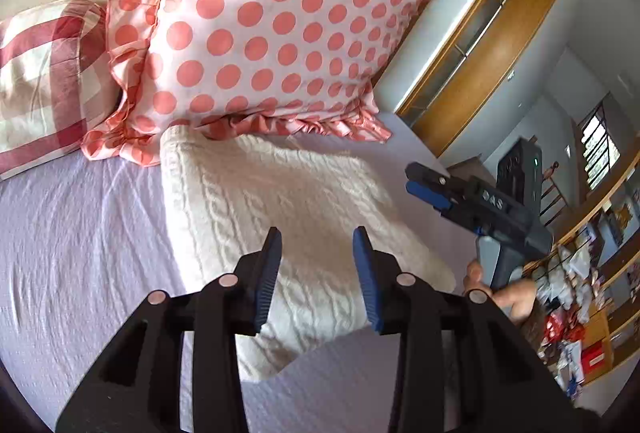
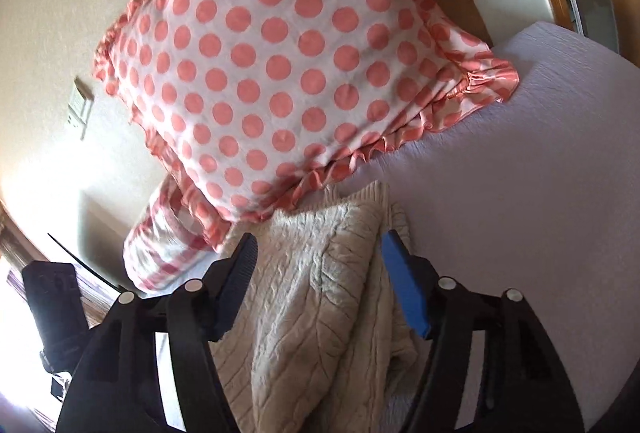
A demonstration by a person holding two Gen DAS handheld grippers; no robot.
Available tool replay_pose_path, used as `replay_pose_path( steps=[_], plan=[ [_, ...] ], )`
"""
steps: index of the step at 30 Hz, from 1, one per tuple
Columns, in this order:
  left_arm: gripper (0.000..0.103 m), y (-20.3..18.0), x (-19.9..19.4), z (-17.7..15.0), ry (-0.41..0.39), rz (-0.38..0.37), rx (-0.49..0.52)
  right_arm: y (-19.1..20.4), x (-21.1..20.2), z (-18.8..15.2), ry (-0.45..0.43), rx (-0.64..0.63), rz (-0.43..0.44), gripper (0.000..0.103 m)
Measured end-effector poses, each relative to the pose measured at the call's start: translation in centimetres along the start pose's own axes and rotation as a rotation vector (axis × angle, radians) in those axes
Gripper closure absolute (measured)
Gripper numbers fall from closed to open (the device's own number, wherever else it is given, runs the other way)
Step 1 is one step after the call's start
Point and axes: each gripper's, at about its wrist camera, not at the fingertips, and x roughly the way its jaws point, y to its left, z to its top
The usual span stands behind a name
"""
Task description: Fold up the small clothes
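Note:
A cream cable-knit garment [image 1: 288, 217] lies folded in a rough rectangle on the pale lilac bed sheet [image 1: 80, 233], its far end touching the polka-dot pillow. My left gripper [image 1: 317, 237] is open and empty, hovering over the garment's near part. The right gripper [image 1: 416, 177] shows in the left wrist view to the right of the garment, above the sheet, held by a hand. In the right wrist view the right gripper [image 2: 318, 243] is open and empty, with the knit garment [image 2: 320, 297] below and between its jaws.
A white pillow with coral dots and frilled edge [image 1: 260, 21] leans at the bed head; it also shows in the right wrist view [image 2: 280, 73]. A red-checked pillow [image 1: 44, 81] lies left of it. A wooden wardrobe [image 1: 480, 45] and cluttered shelves [image 1: 580, 293] stand to the right.

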Motion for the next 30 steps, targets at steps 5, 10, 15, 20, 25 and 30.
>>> replay_pose_path(
  steps=[5,10,15,20,25,30],
  plan=[
    [0.057,0.5,1.1,-2.9,0.008,0.041,0.08,0.1,4.4,-0.9,0.125,-0.036,-0.08,0.082],
    [0.054,-0.7,3.0,-4.2,0.002,0.058,0.152,2.1,4.3,2.0,0.049,-0.154,-0.206,0.092],
    [0.054,-2.1,4.6,-5.4,0.004,0.1,0.231,0.8,7.2,2.4,0.119,-0.153,-0.3,0.091],
    [0.047,1.9,0.0,-3.7,-0.101,0.021,0.029,0.4,1.8,2.4,0.094,-0.043,-0.196,0.007],
    [0.035,9.1,2.1,-1.8,0.021,-0.047,-0.276,-1.4,0.8,0.7,0.18,0.052,-0.047,0.006],
    [0.032,10.6,5.8,-2.2,0.11,-0.152,-0.389,-2.5,3.2,-0.9,0.277,0.102,0.009,0.014]
  ],
)
